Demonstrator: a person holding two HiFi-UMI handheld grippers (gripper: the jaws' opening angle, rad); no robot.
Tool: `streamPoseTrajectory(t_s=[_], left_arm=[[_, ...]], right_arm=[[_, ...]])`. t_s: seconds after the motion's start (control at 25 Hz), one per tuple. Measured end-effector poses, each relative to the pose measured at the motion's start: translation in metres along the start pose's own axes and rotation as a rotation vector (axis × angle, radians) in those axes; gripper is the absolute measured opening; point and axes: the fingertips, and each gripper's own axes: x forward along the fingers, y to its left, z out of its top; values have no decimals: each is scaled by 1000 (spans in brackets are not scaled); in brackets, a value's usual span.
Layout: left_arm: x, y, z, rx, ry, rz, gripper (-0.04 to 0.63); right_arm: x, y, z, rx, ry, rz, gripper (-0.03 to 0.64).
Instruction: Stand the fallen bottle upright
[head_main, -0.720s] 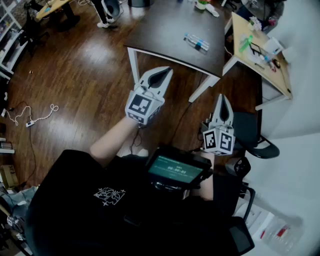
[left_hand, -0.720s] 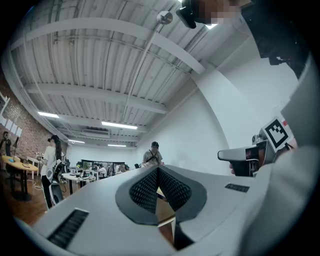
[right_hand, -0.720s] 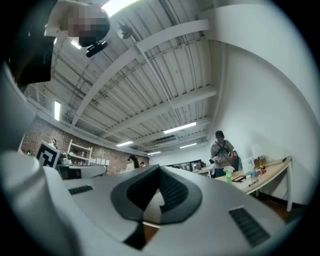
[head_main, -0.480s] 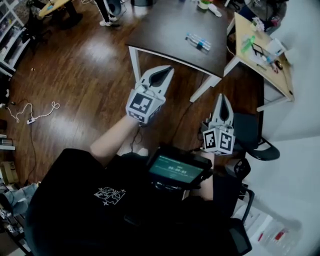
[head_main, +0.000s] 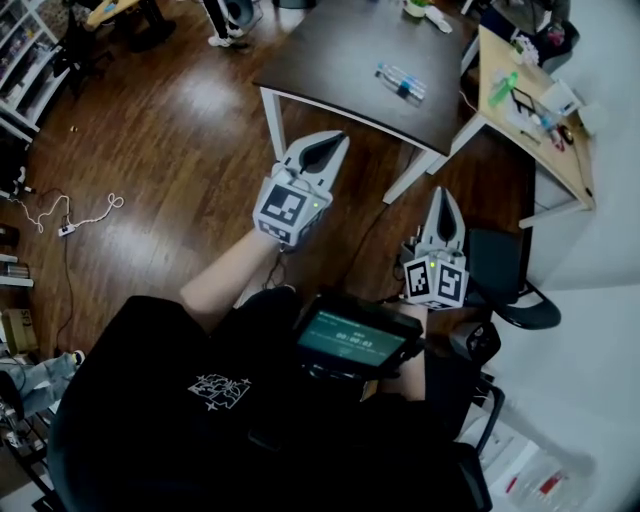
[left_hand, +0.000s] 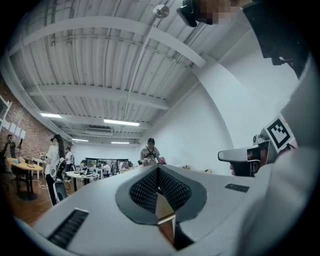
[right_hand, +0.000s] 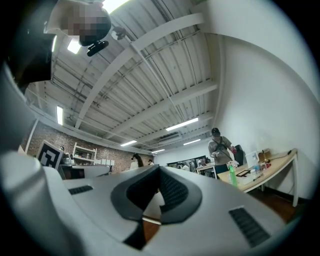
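Note:
A clear bottle with a blue label (head_main: 401, 82) lies on its side on the dark table (head_main: 340, 60), far ahead of both grippers in the head view. My left gripper (head_main: 331, 141) is held over the floor just short of the table's near edge, its jaws shut with nothing between them. My right gripper (head_main: 445, 195) is lower right, near the table's front right leg, also shut and empty. Both gripper views look slightly upward at the ceiling; the left gripper (left_hand: 158, 169) and the right gripper (right_hand: 159, 168) show tips together. The bottle is not in those views.
A light wooden desk (head_main: 535, 110) with a green bottle (head_main: 502, 88) and clutter stands right of the table. A black office chair (head_main: 505, 275) is by my right gripper. A cable (head_main: 70, 218) lies on the wooden floor at left. People stand far off in the room.
The head view has shifted slightly, so the table and bottle sit a little lower in the picture. Both grippers keep their places and stay shut.

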Motion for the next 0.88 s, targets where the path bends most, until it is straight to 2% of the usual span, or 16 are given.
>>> streamPoseTrajectory(t_s=[0.44, 0.88], left_arm=[[55, 15, -31, -7, 42, -16, -3], [144, 82, -58, -39, 51, -73, -3]], right_arm=[[41, -25, -17, 5, 23, -16, 17], [143, -52, -39, -7, 37, -65, 17]])
